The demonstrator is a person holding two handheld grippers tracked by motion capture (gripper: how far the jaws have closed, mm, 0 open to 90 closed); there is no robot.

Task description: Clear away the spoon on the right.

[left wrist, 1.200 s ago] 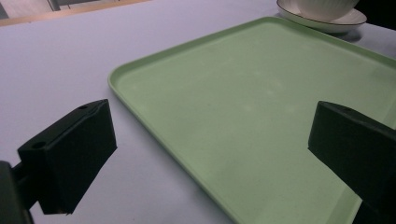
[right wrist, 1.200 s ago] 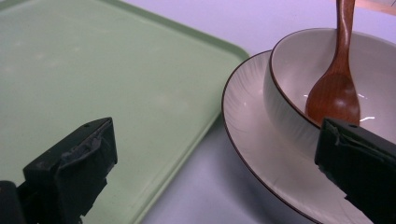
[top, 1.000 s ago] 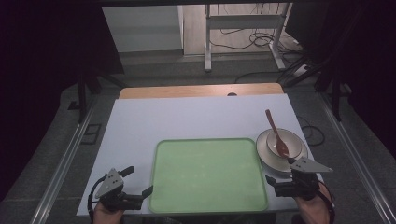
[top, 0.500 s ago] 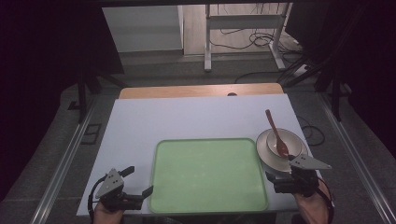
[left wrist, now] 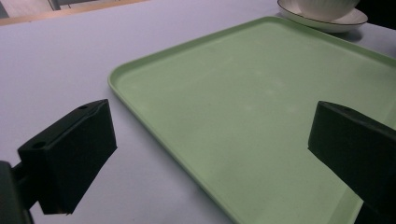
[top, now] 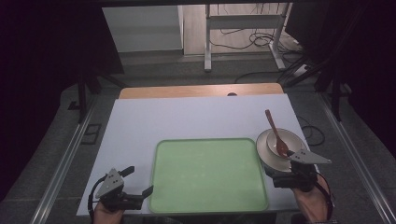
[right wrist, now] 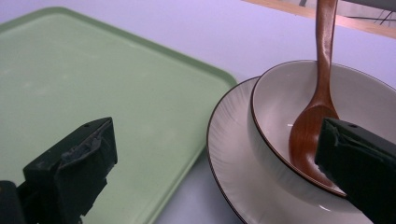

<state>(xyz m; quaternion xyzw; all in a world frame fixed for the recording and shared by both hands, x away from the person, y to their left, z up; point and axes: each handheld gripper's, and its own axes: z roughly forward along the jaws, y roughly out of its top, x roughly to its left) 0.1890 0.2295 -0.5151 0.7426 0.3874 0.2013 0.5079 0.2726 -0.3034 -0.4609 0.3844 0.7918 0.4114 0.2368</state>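
Left gripper (top: 135, 181): at the near left corner of the table, just left of the tray's near left corner. Jaws wide apart, nothing between them. In the left gripper view one jaw stands over the bare table top, the other over the tray's surface.
Table (top: 196, 116): white top, a wooden strip along its far edge.
Tray (top: 208, 173): pale green, rounded corners, raised rim, lying flat at the near middle of the table between the two grippers. Nothing on it.
Plate (top: 262, 151): white with a thin dark rim, just beside the tray's far right corner; the right gripper view shows a narrow gap of table between the two.
Bowl (top: 292, 139): white, dark-rimmed, sitting on the plate.
Spoon (top: 276, 134): brown wood, its bowl end down inside the bowl, handle leaning out over the far rim, pointing away from the person.
Right gripper (right wrist: 215, 177): at the near right, right up against the plate's near edge. Jaws wide apart, gripping nothing; in the right gripper view one jaw is over the tray, the other over the bowl's near side, close to the spoon.
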